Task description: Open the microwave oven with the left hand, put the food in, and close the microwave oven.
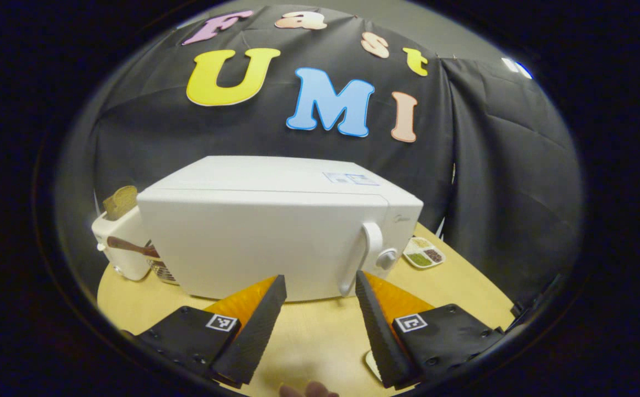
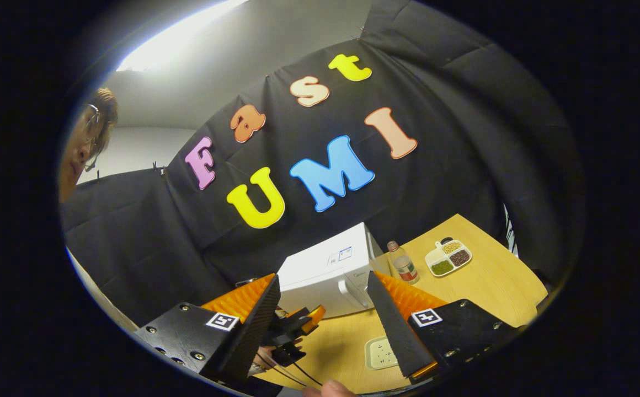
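The left claw (image 1: 320, 286) stood wide apart and held nothing; its fingers hung above the tabletop (image 1: 320, 336), short of the microwave oven (image 1: 276, 237) and touching neither. The microwave oven sat on the tabletop directly ahead with its door shut, the handle (image 1: 365, 256) upright at the door's right edge and a round knob (image 1: 387, 258) just beside it. The handle lay near the tip of the claw's right finger, apart from it.

To the left of the oven, partly behind it, stood a pale toaster (image 1: 117, 242) with a slice of bread (image 1: 120, 201) upright in its slot. To the right, a small divided dish (image 1: 424, 252) of grains rested on the tabletop.

The right claw (image 2: 323, 300) was likewise spread open and empty, raised well back from the oven. Its view showed the left claw farther off near its own left finger, a small bottle (image 2: 403, 263) just right of the oven, and a pale plate (image 2: 382, 353) on the tabletop below. Whether the plate carried food could not be told.
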The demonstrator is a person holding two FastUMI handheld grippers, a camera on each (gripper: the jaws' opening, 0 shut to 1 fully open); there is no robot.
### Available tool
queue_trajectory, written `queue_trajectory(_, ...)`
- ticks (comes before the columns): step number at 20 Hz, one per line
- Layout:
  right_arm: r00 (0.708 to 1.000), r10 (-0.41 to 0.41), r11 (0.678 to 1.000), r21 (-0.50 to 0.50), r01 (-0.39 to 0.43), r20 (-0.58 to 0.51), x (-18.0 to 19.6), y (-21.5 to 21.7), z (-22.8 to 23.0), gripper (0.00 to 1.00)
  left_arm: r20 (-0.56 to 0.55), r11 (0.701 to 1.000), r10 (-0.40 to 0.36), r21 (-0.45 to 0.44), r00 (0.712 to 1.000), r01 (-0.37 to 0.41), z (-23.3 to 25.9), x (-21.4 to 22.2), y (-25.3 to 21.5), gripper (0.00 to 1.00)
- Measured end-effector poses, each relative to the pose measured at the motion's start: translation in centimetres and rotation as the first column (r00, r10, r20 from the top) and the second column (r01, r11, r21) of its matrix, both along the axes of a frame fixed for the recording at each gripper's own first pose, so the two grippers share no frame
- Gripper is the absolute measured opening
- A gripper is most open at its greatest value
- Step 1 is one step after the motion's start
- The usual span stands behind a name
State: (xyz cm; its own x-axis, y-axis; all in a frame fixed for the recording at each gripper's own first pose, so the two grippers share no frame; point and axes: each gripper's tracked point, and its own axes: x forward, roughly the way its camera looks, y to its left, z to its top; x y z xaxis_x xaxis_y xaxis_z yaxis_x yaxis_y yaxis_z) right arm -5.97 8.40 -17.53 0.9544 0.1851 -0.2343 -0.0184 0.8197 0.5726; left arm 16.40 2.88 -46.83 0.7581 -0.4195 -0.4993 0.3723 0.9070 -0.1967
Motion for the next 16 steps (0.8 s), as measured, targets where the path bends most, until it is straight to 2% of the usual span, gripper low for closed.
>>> queue_trajectory(2, 1.0, -0.002, 1.0, 0.011, 0.002, -0.031, -0.4, -1.4, 0.2, 0.98, 0.001, 0.999, 0.031, -0.028, 1.0, -0.031, 5.0, -2.8, 0.9, 0.93)
queue_trajectory(4, 1.0, -0.005, 1.0, 0.017, 0.005, -0.029, -0.3, -3.2, 1.5, 0.97, 0.029, 0.993, 0.09, -0.074, 0.996, -0.088, 11.3, -5.1, 1.9, 0.83)
queue_trajectory(5, 1.0, -0.011, 1.0, 0.009, 0.011, -0.018, -0.1, -4.3, 2.5, 0.97, 0.052, 0.988, 0.129, -0.092, 0.99, -0.123, 14.5, -6.0, 2.4, 0.93)
queue_trajectory(6, 1.0, -0.007, 1.0, 0.0, 0.007, -0.018, -0.3, -5.0, 3.0, 0.97, 0.076, 0.982, 0.167, -0.105, 0.983, -0.159, 17.7, -6.9, 3.0, 0.88)
queue_trajectory(7, 1.0, 0.01, 1.0, -0.009, -0.01, -0.008, -0.6, -5.2, 4.2, 0.97, 0.095, 0.974, 0.201, -0.122, 0.975, -0.189, 20.8, -8.2, 3.2, 0.88)
queue_trajectory(8, 1.0, 0.025, 0.999, -0.036, -0.025, 0.013, -0.7, -5.5, 5.4, 0.97, 0.122, 0.967, 0.227, -0.147, 0.966, -0.208, 24.1, -9.5, 3.3, 0.87)
queue_trajectory(10, 0.998, 0.029, 0.988, -0.156, -0.019, 0.06, -0.8, -6.7, 7.2, 0.97, 0.172, 0.959, 0.26, -0.162, 0.95, -0.233, 29.8, -12.8, 2.9, 0.87)
queue_trajectory(12, 0.995, 0.02, 0.955, -0.297, 0.009, 0.094, -0.8, -7.1, 8.6, 0.98, 0.261, 0.959, 0.277, -0.131, 0.925, -0.25, 35.4, -15.8, 3.0, 0.87)
queue_trajectory(14, 0.993, 0.027, 0.914, -0.404, 0.023, 0.118, -0.2, -5.8, 9.9, 0.98, 0.355, 0.956, 0.293, -0.095, 0.888, -0.277, 39.7, -18.5, 3.4, 0.87)
queue_trajectory(16, 0.991, 0.016, 0.859, -0.508, 0.056, 0.136, 0.0, -4.8, 10.8, 0.98, 0.428, 0.952, 0.296, -0.063, 0.854, -0.299, 42.3, -21.2, 3.6, 0.87)
